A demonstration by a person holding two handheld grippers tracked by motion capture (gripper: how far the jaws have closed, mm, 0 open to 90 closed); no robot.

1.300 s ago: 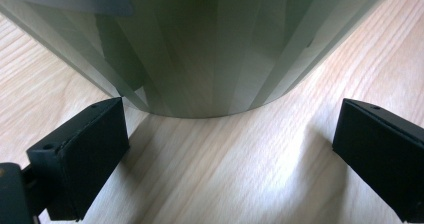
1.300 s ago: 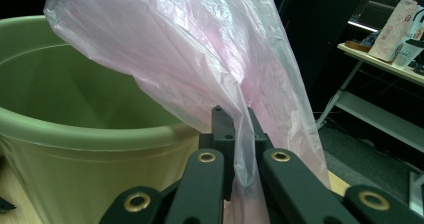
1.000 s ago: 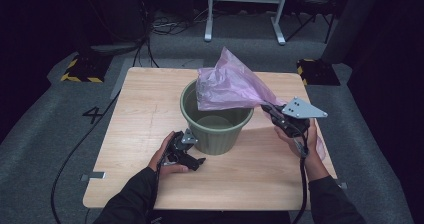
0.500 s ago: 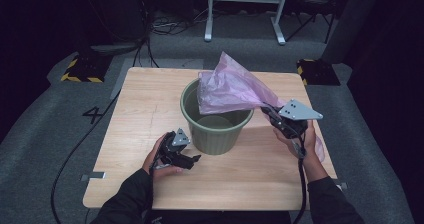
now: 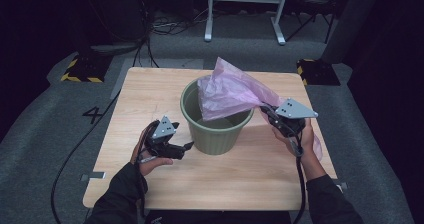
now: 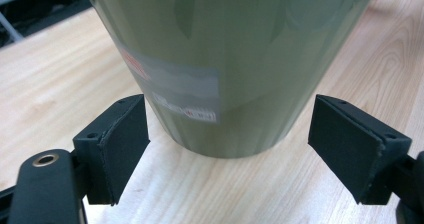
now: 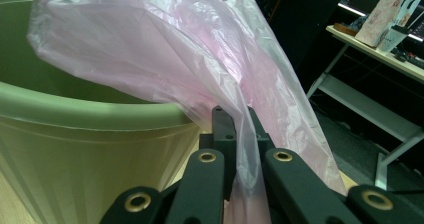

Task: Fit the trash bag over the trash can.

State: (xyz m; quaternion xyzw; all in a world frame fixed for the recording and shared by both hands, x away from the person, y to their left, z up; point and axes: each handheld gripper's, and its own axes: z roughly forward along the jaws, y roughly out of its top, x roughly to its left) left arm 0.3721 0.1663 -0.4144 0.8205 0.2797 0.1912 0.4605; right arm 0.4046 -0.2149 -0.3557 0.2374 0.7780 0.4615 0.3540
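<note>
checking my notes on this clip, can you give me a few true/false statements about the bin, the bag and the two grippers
1. The right gripper is shut on the pink plastic bag. True.
2. The green bin lies tipped on its side. False: it stands upright on the wooden table.
3. The left gripper grips the bin's wall. False: its jaws stand open on either side of the bin's base, and the pads do not touch it.
4. The bin carries a label low on its side. True.
5. The bag lies wholly inside the bin. False: it drapes over the rim toward the right gripper.
</note>
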